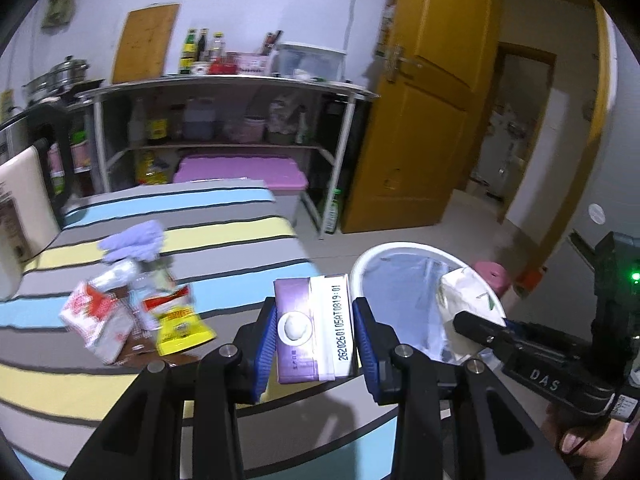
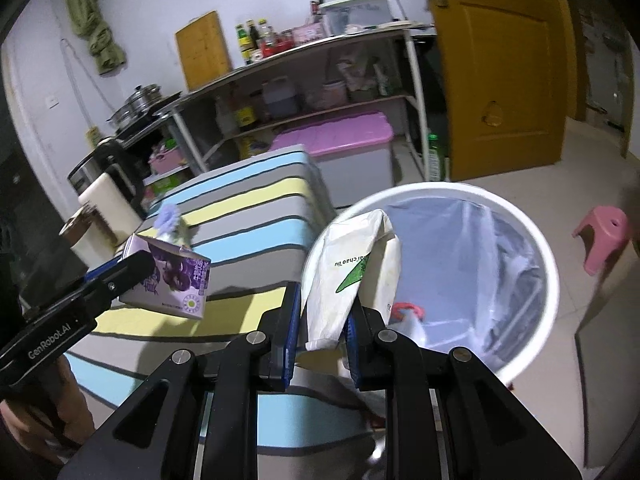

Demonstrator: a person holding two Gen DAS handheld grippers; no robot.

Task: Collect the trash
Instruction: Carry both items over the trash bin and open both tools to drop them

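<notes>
left tongs (image 1: 315,336): pinching a purple milk carton (image 1: 312,328) between the blue pads, printed date strip facing the camera; carried above the counter edge, just beside the bin rim
right tongs (image 2: 322,322): pinching a crumpled white wrapper (image 2: 352,272) with a green mark and small lettering; the wrapper's upper end leans over the bin rim
bin (image 2: 550,280): round, white, lined with a clear bag, standing on the floor right against the counter's corner; some red-and-white trash lies at the bottom
milk carton, right wrist view (image 2: 172,276): purple, tilted, top flap open, held in the air over the counter, on the side away from the bin
wrapper, left wrist view (image 1: 466,304): white with leaf print, over the bin opening, clamped in the other tongs (image 1: 480,326)
counter (image 1: 224,216): covered with a blue, yellow and grey striped cloth
trash pile (image 1: 132,316): red-white packet, yellow packet, clear wrapper, all blurred, on the counter well apart from the bin
purple glove-like item (image 1: 134,240): behind the pile, farther still from the bin; can't tell exactly what it is
pink stool (image 2: 604,236): on the floor beyond the bin
person's hand (image 1: 588,440): part visible under the right tool's grip
</notes>
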